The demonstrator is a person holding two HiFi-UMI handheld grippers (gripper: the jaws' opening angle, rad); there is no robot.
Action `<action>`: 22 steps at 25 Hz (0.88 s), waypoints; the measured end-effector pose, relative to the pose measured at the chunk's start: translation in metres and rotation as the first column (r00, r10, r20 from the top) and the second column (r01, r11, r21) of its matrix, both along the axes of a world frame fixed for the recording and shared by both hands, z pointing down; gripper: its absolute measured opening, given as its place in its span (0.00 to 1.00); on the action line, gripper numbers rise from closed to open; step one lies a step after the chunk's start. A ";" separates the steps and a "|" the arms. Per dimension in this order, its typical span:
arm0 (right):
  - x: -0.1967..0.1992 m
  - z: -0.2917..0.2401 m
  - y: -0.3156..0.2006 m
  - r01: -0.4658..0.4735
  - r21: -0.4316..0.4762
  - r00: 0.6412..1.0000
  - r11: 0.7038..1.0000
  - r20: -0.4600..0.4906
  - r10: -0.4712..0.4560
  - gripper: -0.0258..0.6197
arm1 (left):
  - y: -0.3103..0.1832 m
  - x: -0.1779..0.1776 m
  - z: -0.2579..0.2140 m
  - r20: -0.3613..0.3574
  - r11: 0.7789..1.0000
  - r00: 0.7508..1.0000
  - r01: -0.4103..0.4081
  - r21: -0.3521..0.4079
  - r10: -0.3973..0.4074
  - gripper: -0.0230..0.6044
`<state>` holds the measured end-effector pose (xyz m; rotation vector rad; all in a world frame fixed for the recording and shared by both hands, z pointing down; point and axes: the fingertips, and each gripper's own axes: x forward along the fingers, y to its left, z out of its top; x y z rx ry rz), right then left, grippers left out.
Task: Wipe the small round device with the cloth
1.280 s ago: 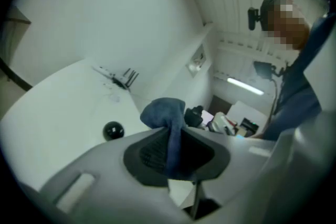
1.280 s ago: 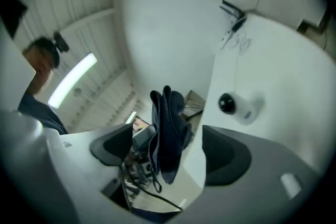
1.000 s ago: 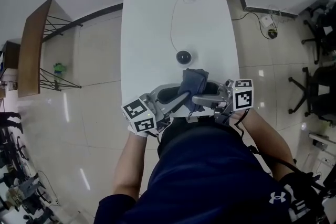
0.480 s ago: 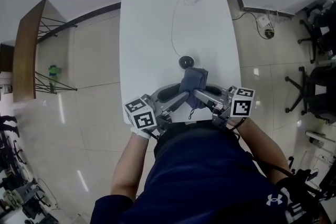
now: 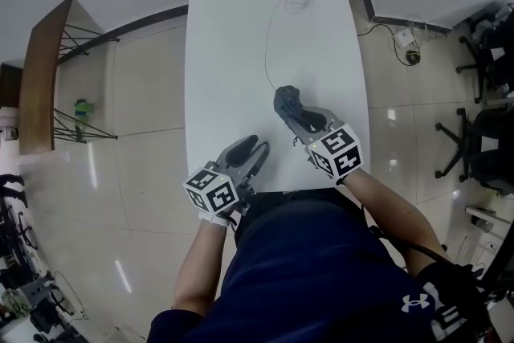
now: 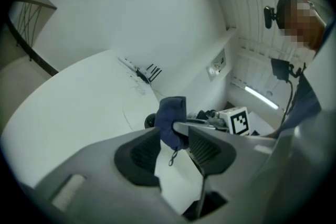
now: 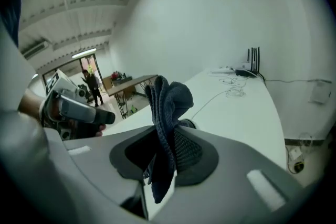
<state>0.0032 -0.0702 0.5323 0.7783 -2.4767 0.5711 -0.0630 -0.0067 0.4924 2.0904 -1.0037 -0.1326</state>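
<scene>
cloth (image 5: 287, 103): dark blue, bunched upright | device (image 6: 149, 120): black, seemingly beneath it

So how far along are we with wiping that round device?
Done: the right gripper is clamped on the cloth. In hand: the cloth is held right at the small round device on the table; I can't tell whether they touch. The left gripper sits apart near the table edge, its fingers opening with nothing between them. Left: the wiping itself.
</scene>
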 end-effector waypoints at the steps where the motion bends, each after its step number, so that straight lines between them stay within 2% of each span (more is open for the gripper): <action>1: -0.001 0.003 0.001 0.009 0.003 1.000 1.000 -0.018 -0.009 0.17 | 0.001 -0.001 0.001 0.000 1.000 1.000 0.010 -0.006 -0.010 0.30; 3: 0.003 0.001 -0.001 -0.013 -0.027 0.999 1.000 0.030 0.014 0.17 | 0.001 0.000 0.004 0.002 1.000 1.000 0.024 -0.020 -0.024 0.29; 6: 0.023 -0.004 -0.015 -0.123 -0.125 0.973 0.984 0.178 0.144 0.17 | 0.000 0.001 0.006 0.008 0.999 0.999 0.038 -0.032 -0.038 0.29; 8: 0.041 0.001 -0.024 -0.201 -0.234 0.928 0.951 0.264 0.261 0.17 | -0.002 0.002 0.005 0.011 0.998 0.999 0.047 -0.029 -0.047 0.29; 10: 0.057 0.015 -0.027 -0.243 -0.355 0.881 0.903 0.309 0.359 0.17 | -0.003 0.005 0.002 0.009 0.998 0.999 0.053 -0.024 -0.053 0.29; 12: 0.068 0.036 -0.026 -0.245 -0.446 0.857 0.861 0.315 0.407 0.17 | -0.003 0.010 -0.002 0.005 0.998 0.998 0.057 -0.019 -0.057 0.29; 14: 0.072 0.055 -0.024 -0.234 -0.500 0.851 0.834 0.309 0.425 0.17 | -0.001 0.013 -0.005 0.002 0.998 0.998 0.060 -0.015 -0.060 0.29; 19: 0.074 0.097 -0.020 -0.251 -0.551 0.871 0.796 0.230 0.434 0.17 | 0.009 0.006 -0.003 0.007 0.995 0.996 0.091 -0.030 -0.091 0.29; 22: 0.069 0.107 -0.018 -0.259 -0.555 0.888 0.791 0.186 0.421 0.17 | 0.017 -0.004 0.003 0.020 0.992 0.993 0.118 -0.049 -0.117 0.29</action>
